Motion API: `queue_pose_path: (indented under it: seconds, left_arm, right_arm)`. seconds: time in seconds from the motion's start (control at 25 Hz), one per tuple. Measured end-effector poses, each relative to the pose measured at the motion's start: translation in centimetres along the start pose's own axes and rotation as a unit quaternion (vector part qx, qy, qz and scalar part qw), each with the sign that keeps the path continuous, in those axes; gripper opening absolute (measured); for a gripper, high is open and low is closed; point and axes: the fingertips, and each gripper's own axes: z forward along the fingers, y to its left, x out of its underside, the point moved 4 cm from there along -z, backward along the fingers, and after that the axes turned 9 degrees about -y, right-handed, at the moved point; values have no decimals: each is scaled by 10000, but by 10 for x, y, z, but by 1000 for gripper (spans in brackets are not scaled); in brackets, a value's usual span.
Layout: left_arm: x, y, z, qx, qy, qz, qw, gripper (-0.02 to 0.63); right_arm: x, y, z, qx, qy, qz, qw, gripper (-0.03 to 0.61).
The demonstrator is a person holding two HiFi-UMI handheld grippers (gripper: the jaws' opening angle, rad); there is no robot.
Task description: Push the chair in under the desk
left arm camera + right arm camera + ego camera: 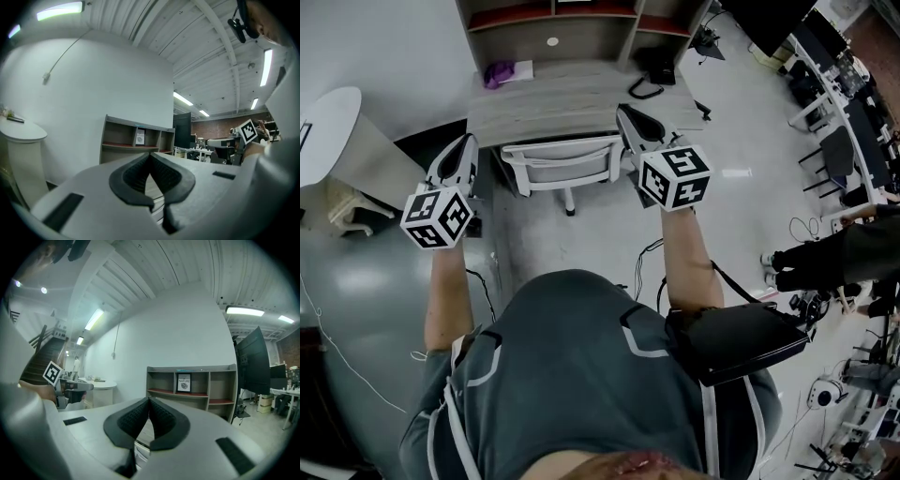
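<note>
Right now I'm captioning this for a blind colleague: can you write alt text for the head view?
From above, a person holds the left gripper and right gripper, both shut, at either side of a white chair whose back stands at the front edge of a grey desk.

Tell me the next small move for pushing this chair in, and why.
Probably swing the left hand-held gripper and right hand-held gripper, both shut, inward onto the white chair's back: they flank it without clear contact, and it stands just outside the desk edge.
</note>
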Motion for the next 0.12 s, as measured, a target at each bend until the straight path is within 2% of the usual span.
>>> queue_pose_path:
  seconds: [0.12]
  left_arm:
    - [-2, 2, 0, -29, -21, 74, 10000, 9]
  right_arm:
    - [0, -1, 0, -8, -5, -7, 10000, 28]
